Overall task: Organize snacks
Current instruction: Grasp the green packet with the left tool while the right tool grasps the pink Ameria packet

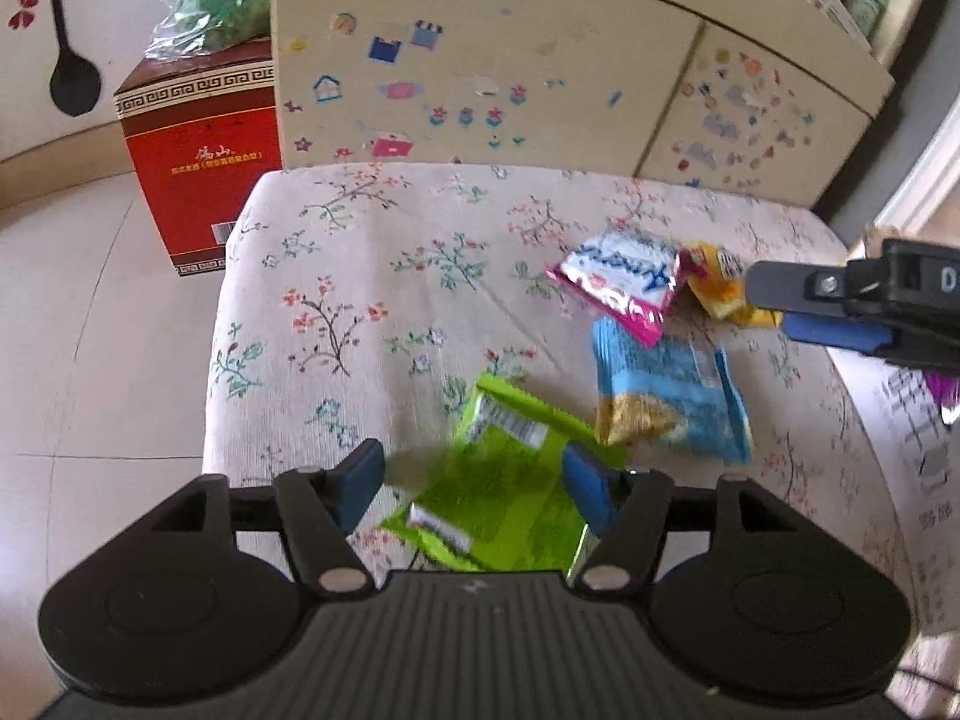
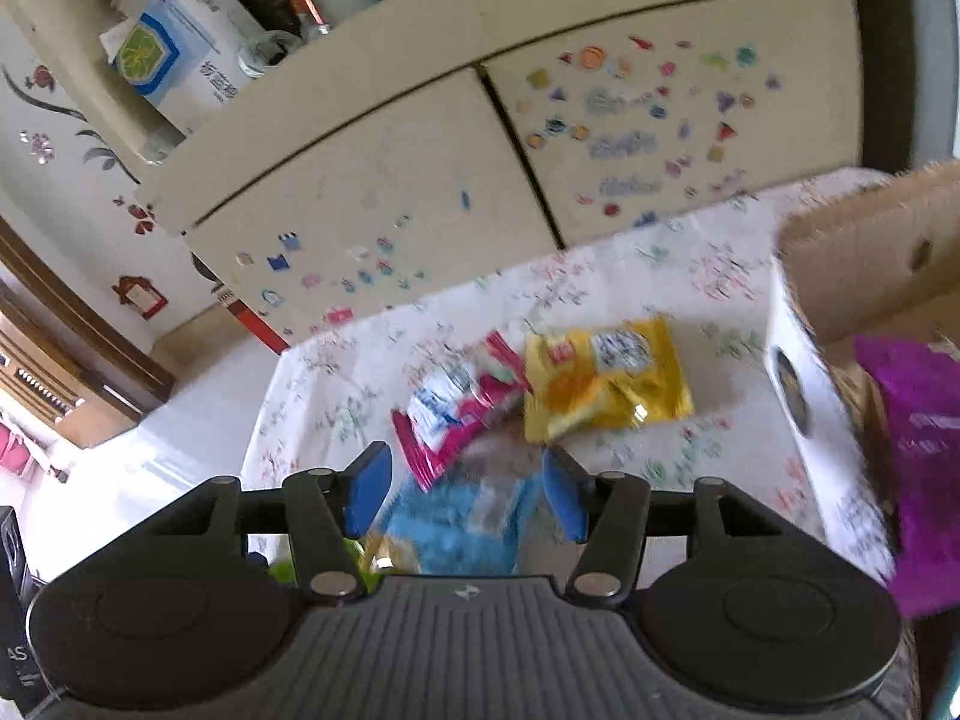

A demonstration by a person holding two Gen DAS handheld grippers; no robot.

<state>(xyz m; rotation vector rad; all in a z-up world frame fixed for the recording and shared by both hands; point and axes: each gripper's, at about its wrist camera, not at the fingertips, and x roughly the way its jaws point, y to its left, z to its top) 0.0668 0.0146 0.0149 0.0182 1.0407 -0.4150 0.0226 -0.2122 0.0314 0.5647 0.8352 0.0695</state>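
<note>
A crinkled lime-green foil snack packet (image 1: 510, 480) lay between the left gripper's (image 1: 474, 483) parted jaws, seemingly unpinched; the right gripper (image 2: 465, 495) gaped over a blurred blue packet (image 2: 456, 525).

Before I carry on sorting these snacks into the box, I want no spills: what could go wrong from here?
1. The green packet lies between the left gripper's open jaws, unpressed; lifting now would leave it behind.
2. The pink packet overlaps the blue packet and yellow packet, so the right gripper may drag a neighbour.
3. The cardboard box stands close; a swing could knock it.
</note>
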